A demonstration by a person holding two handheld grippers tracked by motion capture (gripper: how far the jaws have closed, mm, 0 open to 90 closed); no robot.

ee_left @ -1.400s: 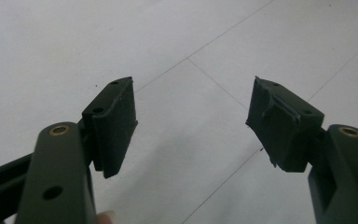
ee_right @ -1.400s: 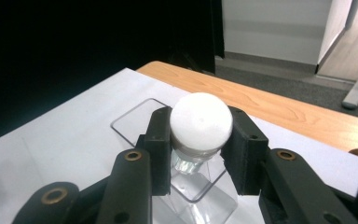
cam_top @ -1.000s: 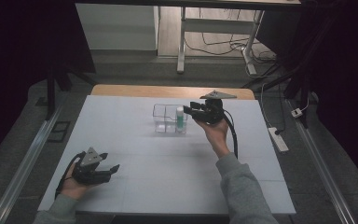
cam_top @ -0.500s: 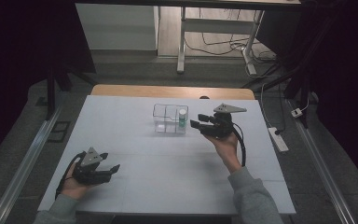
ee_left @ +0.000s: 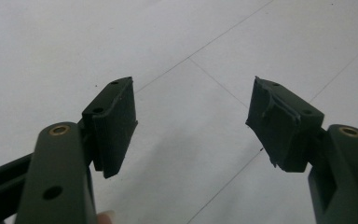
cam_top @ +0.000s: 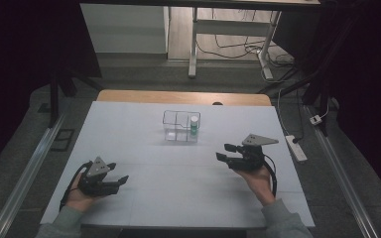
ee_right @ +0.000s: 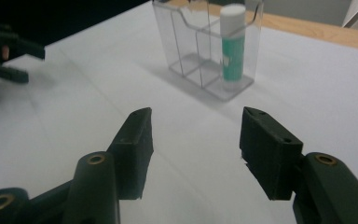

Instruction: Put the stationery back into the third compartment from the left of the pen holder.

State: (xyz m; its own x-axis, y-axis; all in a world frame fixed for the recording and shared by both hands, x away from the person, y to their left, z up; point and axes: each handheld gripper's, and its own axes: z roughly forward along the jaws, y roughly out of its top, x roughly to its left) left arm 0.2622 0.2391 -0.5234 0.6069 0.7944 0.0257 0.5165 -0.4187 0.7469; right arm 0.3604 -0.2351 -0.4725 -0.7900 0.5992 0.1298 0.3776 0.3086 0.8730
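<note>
1. My right tongs (cam_top: pixel 228 151) are spread wide with nothing between the jaws, held low over the right half of the tabletop (cam_top: pixel 178 198) and aimed toward its far edge.
2. My left tongs (cam_top: pixel 117 180) are likewise parted and empty, resting near the front-left corner, well apart from everything else.
3. Ahead of the right tongs, near the middle of the far edge, stands a clear divided organiser (ee_right: pixel 200 51). A glue stick (ee_right: pixel 232 44), green-bodied with a white cap, stands upright in its right-hand compartment as I see it from above.
4. I judge the stick light, rigid and smooth, so it could slip if pinched loosely. The cap rises level with or just above the rim; I would take it there or just below, jaws across the body.
5. The organiser looks thin, stiff plastic, light enough to skid or tip if bumped; I would steady it by a wall with the other tongs.
</note>
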